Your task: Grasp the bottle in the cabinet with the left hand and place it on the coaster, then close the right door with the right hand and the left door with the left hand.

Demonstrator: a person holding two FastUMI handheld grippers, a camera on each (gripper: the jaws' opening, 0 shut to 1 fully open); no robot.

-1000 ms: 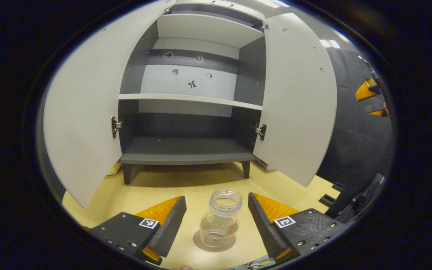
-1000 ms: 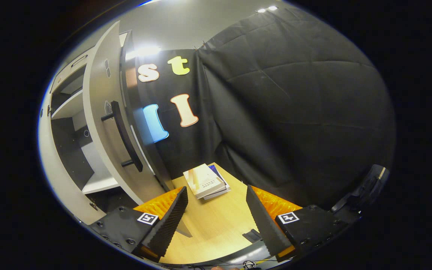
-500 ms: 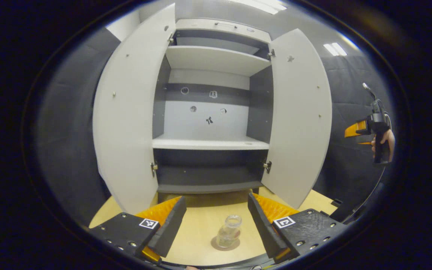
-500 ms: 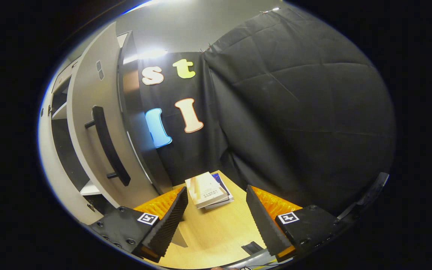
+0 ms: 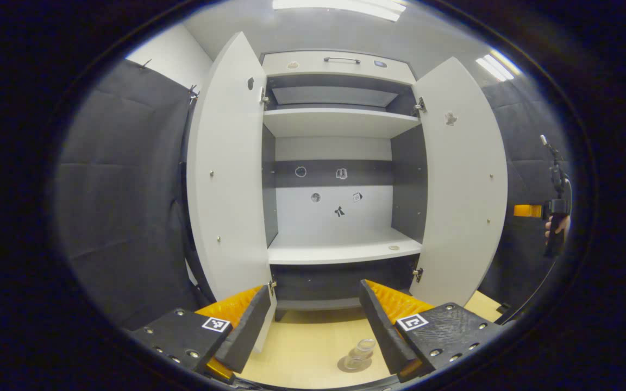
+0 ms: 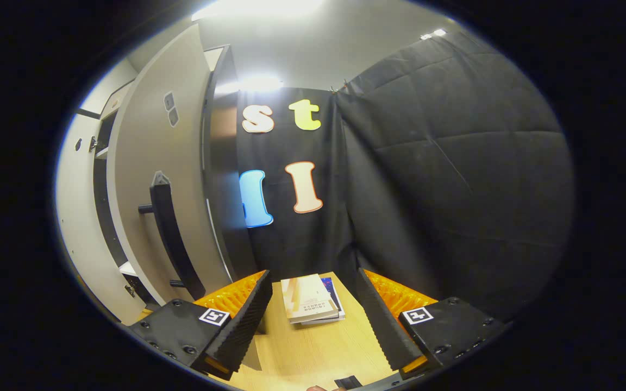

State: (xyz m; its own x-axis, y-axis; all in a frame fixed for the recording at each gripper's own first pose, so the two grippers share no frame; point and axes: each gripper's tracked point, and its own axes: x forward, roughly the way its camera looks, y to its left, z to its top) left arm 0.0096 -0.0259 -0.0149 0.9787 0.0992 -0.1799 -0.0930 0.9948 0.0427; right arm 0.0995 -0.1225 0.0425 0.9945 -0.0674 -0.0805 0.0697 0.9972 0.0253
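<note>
Bottle [image 5: 361, 352], clear glass, stands on the round coaster [image 5: 354, 364] on the near table [image 5: 302, 355], between the wide-spread, empty fingers of the left gripper [image 5: 313, 331]. Farther back, the left door [image 5: 229, 179] and right door [image 5: 462, 184] of the cabinet [image 5: 340, 122] hang open. At far right the right gripper [image 6: 313, 320], also wide and empty, sits just beside the right door's dark handle [image 6: 174, 241]. Pushing near the hinge could stall the door or rock the cabinet.
</note>
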